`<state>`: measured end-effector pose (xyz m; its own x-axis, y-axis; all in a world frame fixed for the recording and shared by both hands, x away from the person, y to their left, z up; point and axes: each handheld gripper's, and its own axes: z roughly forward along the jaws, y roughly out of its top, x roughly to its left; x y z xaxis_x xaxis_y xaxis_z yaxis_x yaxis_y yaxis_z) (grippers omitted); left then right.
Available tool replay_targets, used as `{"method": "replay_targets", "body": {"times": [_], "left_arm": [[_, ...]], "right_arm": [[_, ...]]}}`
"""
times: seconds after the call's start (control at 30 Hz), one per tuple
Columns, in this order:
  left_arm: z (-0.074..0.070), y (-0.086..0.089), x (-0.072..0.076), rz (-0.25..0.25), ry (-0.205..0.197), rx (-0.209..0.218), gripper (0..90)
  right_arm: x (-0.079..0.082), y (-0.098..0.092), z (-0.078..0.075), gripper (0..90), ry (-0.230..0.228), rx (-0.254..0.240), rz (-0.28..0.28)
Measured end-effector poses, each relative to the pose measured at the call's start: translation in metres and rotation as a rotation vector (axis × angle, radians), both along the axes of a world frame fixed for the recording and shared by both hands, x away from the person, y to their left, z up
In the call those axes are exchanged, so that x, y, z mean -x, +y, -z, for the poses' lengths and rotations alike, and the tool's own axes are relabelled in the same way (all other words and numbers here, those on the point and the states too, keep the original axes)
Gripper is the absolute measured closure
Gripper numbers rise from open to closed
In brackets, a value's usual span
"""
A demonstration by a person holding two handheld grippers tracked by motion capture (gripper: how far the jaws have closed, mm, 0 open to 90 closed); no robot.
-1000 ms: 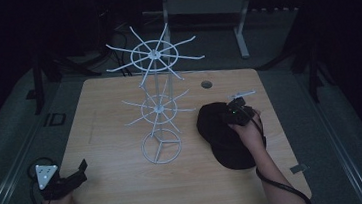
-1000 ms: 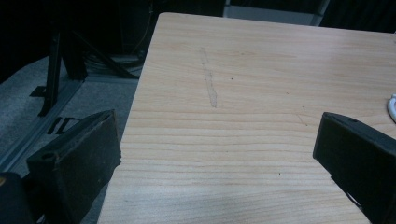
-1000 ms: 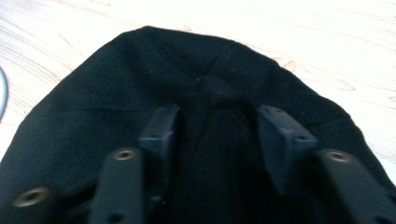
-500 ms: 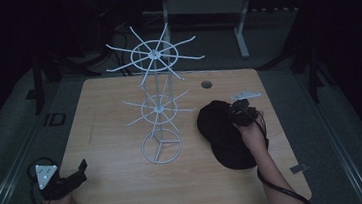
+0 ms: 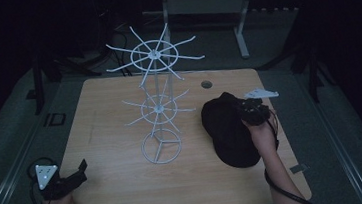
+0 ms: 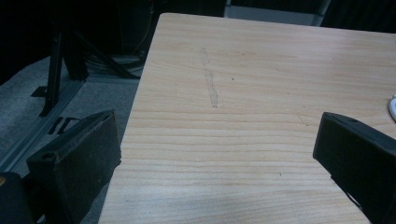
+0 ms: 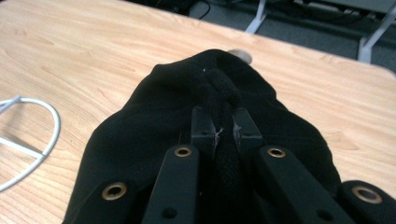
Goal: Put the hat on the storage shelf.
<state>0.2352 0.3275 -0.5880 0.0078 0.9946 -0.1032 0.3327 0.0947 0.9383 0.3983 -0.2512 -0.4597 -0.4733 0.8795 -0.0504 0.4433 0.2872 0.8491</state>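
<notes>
Dim surroundings frame a pale wooden bench [image 5: 128, 197] where a white wire display rack [image 5: 158, 104] stands at centre. To its right lies a black cap [image 5: 226, 127], a fold of its fabric pinched between the clenched jaws of the right gripper [image 7: 219, 128]. At the near left corner, the left gripper [image 5: 75, 175] hovers with jaws spread wide, grasping nothing.

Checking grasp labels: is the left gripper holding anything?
No. In the left gripper view, the left gripper has its jaws spread wide over bare wooden table, nothing between them.
</notes>
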Motion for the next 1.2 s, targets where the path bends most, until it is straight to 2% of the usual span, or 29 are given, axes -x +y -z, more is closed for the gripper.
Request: {"method": "replay_targets", "body": {"times": [0.2, 0.27, 0.3, 0.37, 0.4, 0.43, 0.47, 0.5, 0.57, 0.6, 0.67, 0.7, 0.83, 0.87, 0.93, 0.97, 1.0, 1.07, 1.13, 1.17, 1.2], "left_arm": [[0.0, 0.0, 0.0, -0.002, 0.001, -0.001, 1.5], [0.0, 0.0, 0.0, -0.002, 0.002, 0.0, 1.5], [0.0, 0.0, 0.0, -0.002, 0.002, -0.001, 1.5], [0.0, 0.0, 0.0, -0.003, 0.002, -0.001, 1.5], [0.0, 0.0, 0.0, -0.003, 0.001, -0.001, 1.4], [0.0, 0.0, 0.0, -0.004, 0.001, 0.0, 1.4], [0.0, 0.0, 0.0, -0.003, 0.001, 0.0, 1.5], [0.0, 0.0, 0.0, -0.001, 0.004, -0.003, 1.5], [0.0, 0.0, 0.0, -0.002, 0.001, -0.001, 1.5], [0.0, 0.0, 0.0, -0.002, 0.002, -0.002, 1.5], [0.0, 0.0, 0.0, -0.002, 0.002, -0.002, 1.5], [0.0, 0.0, 0.0, -0.001, 0.003, -0.004, 1.5], [0.0, 0.0, 0.0, -0.004, 0.001, 0.0, 1.4], [0.0, 0.0, 0.0, -0.003, 0.002, -0.001, 1.4], [0.0, 0.0, 0.0, -0.004, 0.003, -0.003, 1.5], [0.0, 0.0, 0.0, -0.003, 0.003, -0.001, 1.4], [0.0, 0.0, 0.0, -0.003, 0.003, -0.002, 1.4], [0.0, -0.001, 0.0, -0.004, 0.003, -0.001, 1.4], [0.0, -0.001, 0.0, -0.003, 0.003, -0.003, 1.4], [0.0, -0.001, 0.0, -0.003, 0.004, -0.002, 1.5], [0.0, -0.001, 0.0, -0.003, 0.003, -0.002, 1.5]], "right_arm": [[0.012, -0.012, -0.016, 83.1, -0.054, -0.034, 0.013], [0.018, -0.017, -0.027, 83.2, -0.083, -0.062, 0.02], [0.018, -0.017, -0.027, 83.2, -0.083, -0.062, 0.02], [0.023, -0.02, -0.035, 83.1, -0.108, -0.072, 0.018], [0.028, -0.022, -0.044, 83.1, -0.133, -0.083, 0.017], [0.028, -0.022, -0.044, 83.1, -0.133, -0.083, 0.017], [0.033, -0.025, -0.053, 83.1, -0.154, -0.1, 0.016], [0.033, -0.025, -0.053, 83.1, -0.154, -0.1, 0.016], [0.043, -0.027, -0.067, 83.1, -0.187, -0.121, 0.009], [0.043, -0.027, -0.067, 83.1, -0.187, -0.121, 0.009], [0.053, -0.029, -0.081, 83.1, -0.226, -0.138, 0.003], [0.053, -0.029, -0.081, 83.1, -0.226, -0.138, 0.003], [0.066, -0.033, -0.103, 83.1, -0.28, -0.173, -0.005], [0.073, -0.034, -0.115, 83.1, -0.305, -0.193, -0.015], [0.077, -0.034, -0.121, 83.1, -0.321, -0.196, -0.015], [0.083, -0.035, -0.133, 83.1, -0.35, -0.207, -0.024], [0.083, -0.035, -0.133, 83.1, -0.35, -0.207, -0.024], [0.09, -0.034, -0.145, 83.1, -0.382, -0.216, -0.024], [0.096, -0.034, -0.157, 83.1, -0.405, -0.226, -0.033], [0.101, -0.033, -0.169, 83.1, -0.437, -0.231, -0.04], [0.101, -0.033, -0.169, 83.1, -0.437, -0.231, -0.04]]}}
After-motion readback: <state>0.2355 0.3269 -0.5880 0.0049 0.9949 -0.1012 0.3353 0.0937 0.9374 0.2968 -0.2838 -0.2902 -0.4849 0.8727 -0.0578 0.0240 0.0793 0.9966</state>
